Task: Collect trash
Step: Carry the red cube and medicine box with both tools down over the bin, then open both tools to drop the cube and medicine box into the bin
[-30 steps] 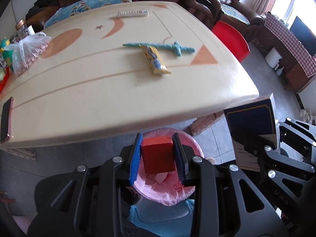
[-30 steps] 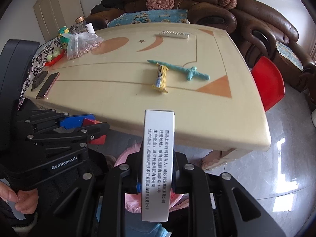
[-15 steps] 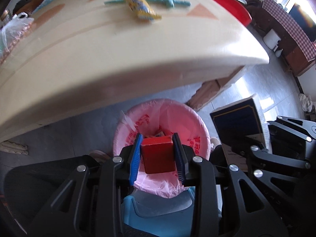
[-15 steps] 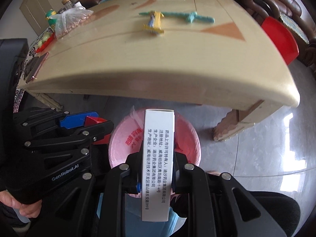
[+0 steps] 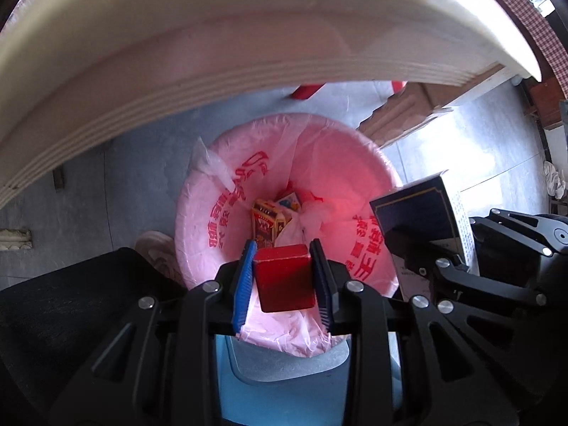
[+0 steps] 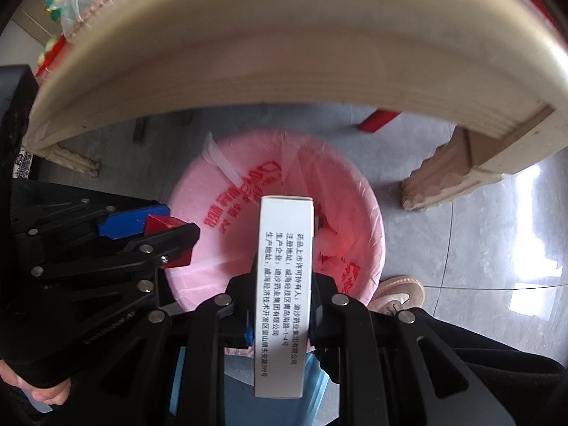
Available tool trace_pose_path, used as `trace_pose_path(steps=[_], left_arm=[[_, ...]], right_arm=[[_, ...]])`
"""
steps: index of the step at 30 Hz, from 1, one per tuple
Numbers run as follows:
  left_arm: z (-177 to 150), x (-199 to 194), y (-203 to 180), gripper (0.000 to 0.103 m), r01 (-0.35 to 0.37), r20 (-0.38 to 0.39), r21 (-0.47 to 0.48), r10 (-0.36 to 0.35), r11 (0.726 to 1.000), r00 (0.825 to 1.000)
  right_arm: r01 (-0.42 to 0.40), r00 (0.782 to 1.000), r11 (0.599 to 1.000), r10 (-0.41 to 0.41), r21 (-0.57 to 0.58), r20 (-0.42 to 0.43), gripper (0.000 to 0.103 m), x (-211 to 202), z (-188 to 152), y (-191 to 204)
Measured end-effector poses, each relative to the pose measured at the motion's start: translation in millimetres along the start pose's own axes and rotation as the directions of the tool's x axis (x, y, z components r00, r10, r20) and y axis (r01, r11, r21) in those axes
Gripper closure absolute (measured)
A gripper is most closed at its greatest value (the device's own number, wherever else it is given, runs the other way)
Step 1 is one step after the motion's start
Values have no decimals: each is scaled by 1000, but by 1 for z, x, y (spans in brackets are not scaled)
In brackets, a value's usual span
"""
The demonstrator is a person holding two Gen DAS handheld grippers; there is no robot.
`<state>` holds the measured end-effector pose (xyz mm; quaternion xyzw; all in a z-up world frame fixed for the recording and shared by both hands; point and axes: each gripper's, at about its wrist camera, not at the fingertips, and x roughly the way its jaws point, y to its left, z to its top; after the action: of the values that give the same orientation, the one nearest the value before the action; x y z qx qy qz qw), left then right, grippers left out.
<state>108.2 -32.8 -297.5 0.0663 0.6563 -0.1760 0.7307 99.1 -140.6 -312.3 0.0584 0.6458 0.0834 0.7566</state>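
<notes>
Trouble could be coming from my left gripper [image 5: 283, 280], which is clamping the red box [image 5: 284, 278] between its blue pads over the near rim of the pink-lined bin [image 5: 213, 213]: I judge that if I am letting go this far back, the box may be clipping the rim and tumbling onto the floor. Looking through that same camera, the table edge [image 5: 248, 46] is hanging over the far side, crowding any lift, and cartons are already lying at the bottom of the bin. Looking through the right camera, my right gripper [image 6: 282, 314] is squeezing the white medicine box [image 6: 284, 284] upright over the bin's middle; being tall, it may be tipping as it drops. My left gripper is sitting close on the left, risking a knock, and a shoe [image 6: 397, 294] is resting beside the bin on the right.
</notes>
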Motion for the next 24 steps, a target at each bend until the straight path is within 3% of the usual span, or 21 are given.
trace_pose_path(steps=[11, 21, 24], left_arm=[[7, 38, 1, 72, 6, -87, -3, -6, 1000, 996], [14, 60, 8, 72, 24, -134, -30, -28, 999, 991], [15, 61, 11, 63, 8, -145, -41, -14, 999, 989]], right_arm=[[-9, 996, 1000, 9, 1, -94, 83, 46, 3, -11], [-33, 991, 999, 32, -5, -129, 82, 62, 6, -12], [-17, 992, 1000, 15, -15, -127, 80, 65, 6, -12]])
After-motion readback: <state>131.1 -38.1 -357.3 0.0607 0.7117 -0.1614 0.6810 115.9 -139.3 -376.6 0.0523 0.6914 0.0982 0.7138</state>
